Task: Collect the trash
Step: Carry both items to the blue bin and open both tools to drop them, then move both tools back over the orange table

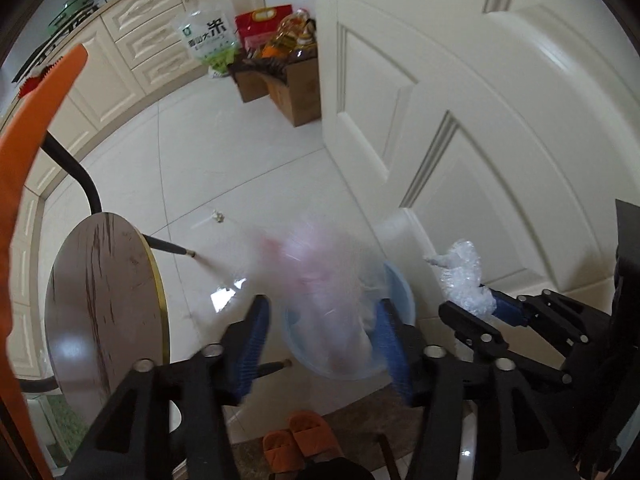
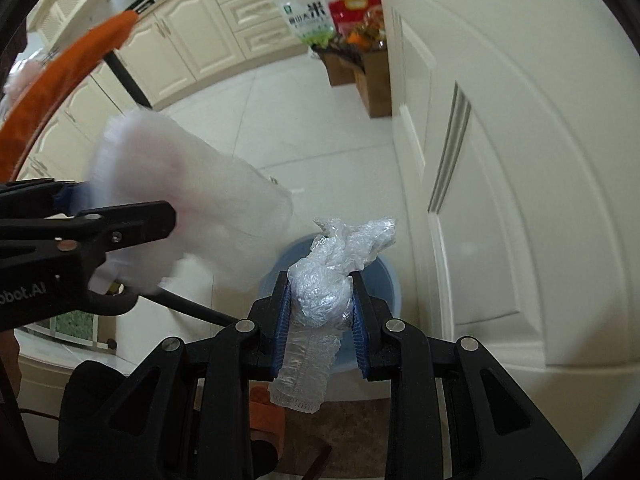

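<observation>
A light blue bin (image 1: pixel 402 292) stands on the floor by the white door; in the right wrist view its rim (image 2: pixel 384 272) shows behind the wrap. My left gripper (image 1: pixel 324 320) is open, above the bin. A blurred clear bag with pink inside (image 1: pixel 320 276) hangs between its fingers, over the bin, and looks loose in the air; it also shows in the right wrist view (image 2: pixel 192 196). My right gripper (image 2: pixel 320 300) is shut on a crumpled clear plastic wrap (image 2: pixel 328 280), held above the bin; it shows in the left wrist view (image 1: pixel 464 280).
A round wooden side table (image 1: pixel 100 304) stands left of the bin. An orange chair back (image 1: pixel 36 128) is at far left. Orange slippers (image 1: pixel 296 444) lie on a mat below. A cardboard box (image 1: pixel 288 84) and food bags sit by the cabinets.
</observation>
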A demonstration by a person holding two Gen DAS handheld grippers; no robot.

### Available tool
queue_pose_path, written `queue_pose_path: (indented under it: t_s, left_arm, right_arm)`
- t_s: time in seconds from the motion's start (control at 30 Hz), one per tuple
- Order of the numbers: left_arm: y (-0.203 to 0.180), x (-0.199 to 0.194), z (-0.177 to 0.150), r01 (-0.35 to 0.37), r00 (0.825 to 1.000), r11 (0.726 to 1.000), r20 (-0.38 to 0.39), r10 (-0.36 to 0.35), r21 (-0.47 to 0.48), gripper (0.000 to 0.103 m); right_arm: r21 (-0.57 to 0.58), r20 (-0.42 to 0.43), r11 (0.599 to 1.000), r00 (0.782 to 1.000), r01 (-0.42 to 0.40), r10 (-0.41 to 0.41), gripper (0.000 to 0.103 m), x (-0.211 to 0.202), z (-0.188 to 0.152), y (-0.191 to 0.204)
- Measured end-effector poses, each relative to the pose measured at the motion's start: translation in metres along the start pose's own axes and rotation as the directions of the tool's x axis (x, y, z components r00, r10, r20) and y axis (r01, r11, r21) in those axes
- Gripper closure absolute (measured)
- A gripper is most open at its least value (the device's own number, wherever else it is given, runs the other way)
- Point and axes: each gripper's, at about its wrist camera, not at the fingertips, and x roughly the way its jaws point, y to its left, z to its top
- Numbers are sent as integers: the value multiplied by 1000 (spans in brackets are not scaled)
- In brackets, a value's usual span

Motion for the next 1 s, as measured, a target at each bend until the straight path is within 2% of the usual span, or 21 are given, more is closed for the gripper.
queue_pose_path:
  t_s: [0.07,0.17,0.33,0.37,0.43,0.53,0.67,0.8,0.87,0.93,1.0]
  left_arm:
    - [-5,1,2,-5,1000,1000,-3,5,9,41]
    - [-16,-4,2,-38,999,999,14,38,7,41]
    - [-11,-40,-16,-82,992,996,90,83,-21,41]
    - [-11,-51,-19,-102,988,994,111,104,-28,43]
    - [-13,-71,-27,-57,990,998,124,60,-32,43]
    - [-15,-97,-39,-62,984,997,165,67,-36,42]
    - [-13,-132,-60,-5,976,999,217,16,-48,39]
    - [-4,-182,-85,64,949,996,313,-43,-56,39]
    - [6,-203,-97,87,932,994,359,-57,-67,33]
    - [24,-228,-111,62,908,993,419,-14,-102,30]
    - [44,-247,-126,25,884,989,465,44,-142,26]
  right_arm:
    - [11,-10,1000,1000,-1,1,75,6,2,0]
    - [17,-8,1000,1000,-14,14,75,11,-1,0]
    - [15,27,999,999,-47,46,72,13,-3,6]
    - [19,32,999,998,-49,48,66,12,-1,8]
    - [24,50,999,998,-48,47,56,7,1,13]
    - [17,85,998,995,-53,51,37,-9,2,23]
    - [7,131,999,991,-42,40,35,-44,-1,37]
    - [-14,199,999,979,-41,43,29,-87,-5,53]
    - [-42,242,998,969,-49,58,27,-113,-4,70]
    - [-76,282,996,957,-52,71,21,-135,-2,87]
    - [-126,323,991,943,-44,83,19,-156,2,111]
